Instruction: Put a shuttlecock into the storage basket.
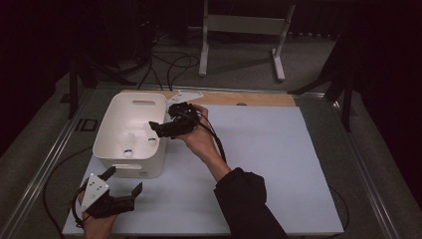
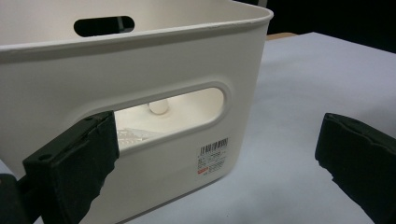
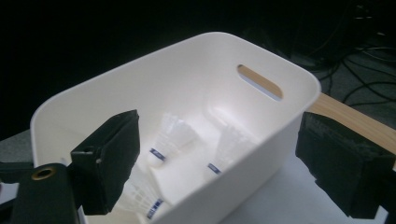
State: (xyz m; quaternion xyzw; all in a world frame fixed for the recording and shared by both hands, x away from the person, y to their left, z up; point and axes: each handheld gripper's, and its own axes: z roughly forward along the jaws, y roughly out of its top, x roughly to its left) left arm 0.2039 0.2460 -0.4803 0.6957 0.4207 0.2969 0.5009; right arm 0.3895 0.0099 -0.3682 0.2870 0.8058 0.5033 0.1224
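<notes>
A white plastic bin point(image 1: 112, 124) with slot handles stands at the left of the table. In the right gripper view, three white shuttlecocks point(image 3: 175, 133) with blue bands lie on the floor of the bin point(image 3: 187, 79). My right gripper point(image 1: 157, 130) hangs over the bin's right rim, pointing into it. Its jaws point(image 3: 219, 121) are open with nothing between them. My left gripper point(image 1: 125, 179) rests low in front of the bin's near wall point(image 2: 140, 70), open and empty point(image 2: 219, 123). Through the near handle slot a shuttlecock's cork point(image 2: 158, 108) shows.
The bin sits on a pale sheet point(image 1: 268, 159) that covers the table, with a wooden strip point(image 1: 259, 98) along its far edge. A barcode label point(image 2: 214, 154) is on the bin's near wall. Beyond the table, cables point(image 1: 169, 64) and a white stand point(image 1: 244, 30) are on the floor.
</notes>
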